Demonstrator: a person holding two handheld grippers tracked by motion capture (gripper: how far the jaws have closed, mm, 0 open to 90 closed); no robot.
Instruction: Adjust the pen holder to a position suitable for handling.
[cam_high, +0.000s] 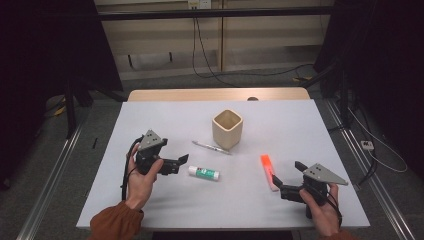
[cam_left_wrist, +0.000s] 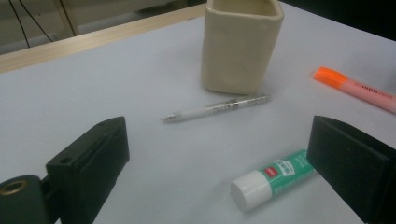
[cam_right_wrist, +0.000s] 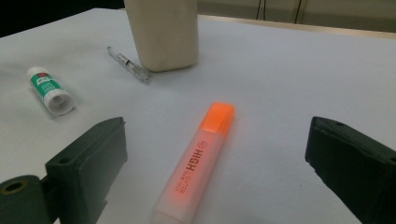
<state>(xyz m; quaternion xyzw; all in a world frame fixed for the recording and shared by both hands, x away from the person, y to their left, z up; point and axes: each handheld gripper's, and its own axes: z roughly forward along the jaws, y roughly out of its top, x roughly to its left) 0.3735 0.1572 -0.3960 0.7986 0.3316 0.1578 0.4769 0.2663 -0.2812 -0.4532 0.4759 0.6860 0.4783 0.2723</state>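
Orange-capped pink highlighter (cam_right_wrist: 198, 158), plastic, flat-sided: we read "HIGH" in dark capitals along its barrel, with a smaller line beneath it too blurred for us to make out. It lies flat on the white bench (cam_high: 165, 115), front right of centre. In the high view (cam_high: 268, 172) its long axis runs nearly front to back, the orange cap pointing away from the person and the pink tail towards the right tool (cam_high: 286, 179). In the right gripper view it lies between the two black jaws, which we find spread wide and touching nothing.

Green-and-white glue stick (cam_left_wrist: 272, 176), white cap, label with a small red mark; its writing is too small for us to read. It lies flat, just beside the left tool (cam_high: 176, 161), its long axis running left to right across the bench (cam_high: 203, 173). We find the left tool's jaws likewise wide apart, holding nothing.

White slim pen with clear and metal tip section (cam_left_wrist: 217, 108): it carries print that we cannot read. It lies flat, just in front of the cup.

Cream square ceramic cup (cam_high: 227, 129), upright, mouth open, near the middle of the bench, behind all three items.
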